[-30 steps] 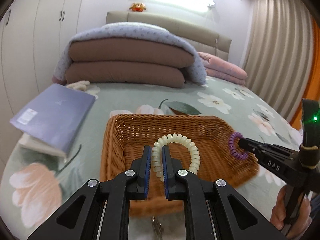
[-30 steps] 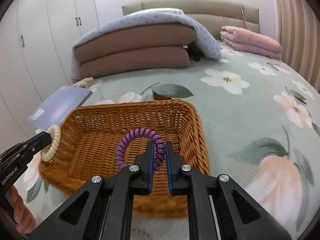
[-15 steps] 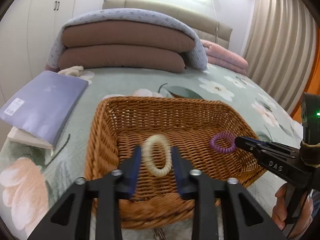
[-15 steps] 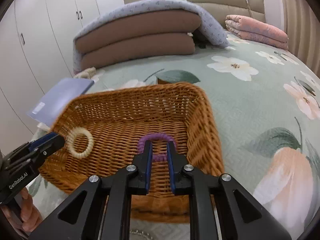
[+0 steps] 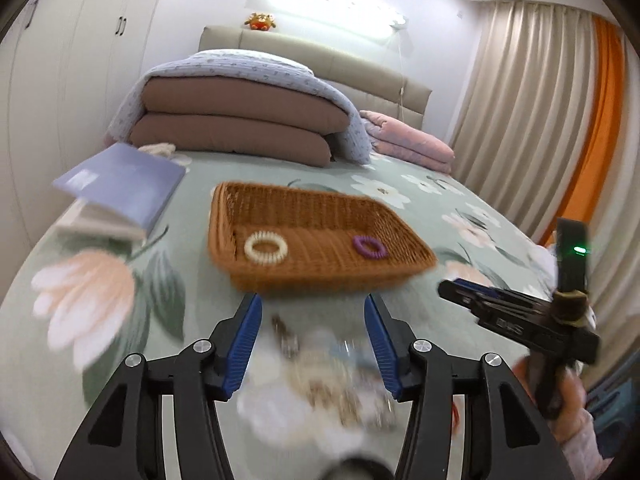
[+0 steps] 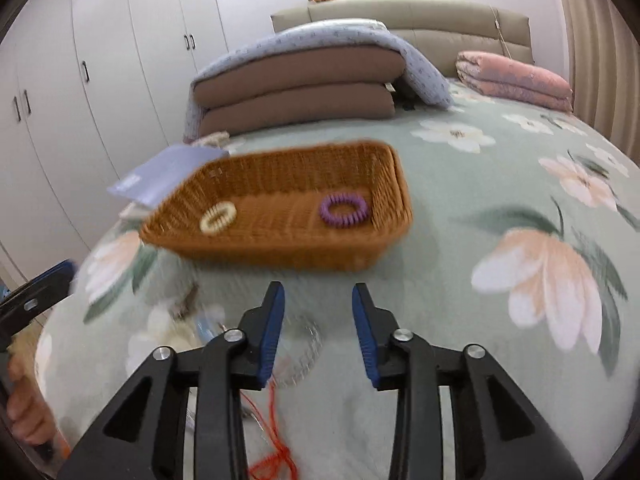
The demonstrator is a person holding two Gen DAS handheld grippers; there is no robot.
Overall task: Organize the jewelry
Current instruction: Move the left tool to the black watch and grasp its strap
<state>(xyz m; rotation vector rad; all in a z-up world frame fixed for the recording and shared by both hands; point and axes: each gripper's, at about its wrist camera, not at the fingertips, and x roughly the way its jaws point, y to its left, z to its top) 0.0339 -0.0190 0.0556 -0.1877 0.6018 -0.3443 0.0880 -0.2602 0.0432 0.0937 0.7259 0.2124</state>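
Observation:
A brown wicker basket (image 5: 320,276) (image 6: 280,256) sits on the flowered bedspread. A cream spiral ring (image 5: 266,246) (image 6: 218,218) lies in its left part and a purple spiral ring (image 5: 370,247) (image 6: 343,209) in its right part. My left gripper (image 5: 312,336) is open and empty, pulled back short of the basket, above a blurred heap of jewelry (image 5: 340,380). My right gripper (image 6: 318,324) is open and empty, also short of the basket; it shows at the right of the left wrist view (image 5: 452,290).
A lilac book (image 5: 124,184) lies left of the basket. Folded brown and lilac quilts (image 5: 240,120) and a pink blanket (image 6: 516,80) are at the bed's head. A red cord (image 6: 272,432) and a clear bangle (image 6: 304,344) lie under the right gripper. Wardrobes stand left, curtains right.
Both grippers have let go of their rings, which now lie in the basket. Both have opened wide and drawn back toward the near edge of the bed.

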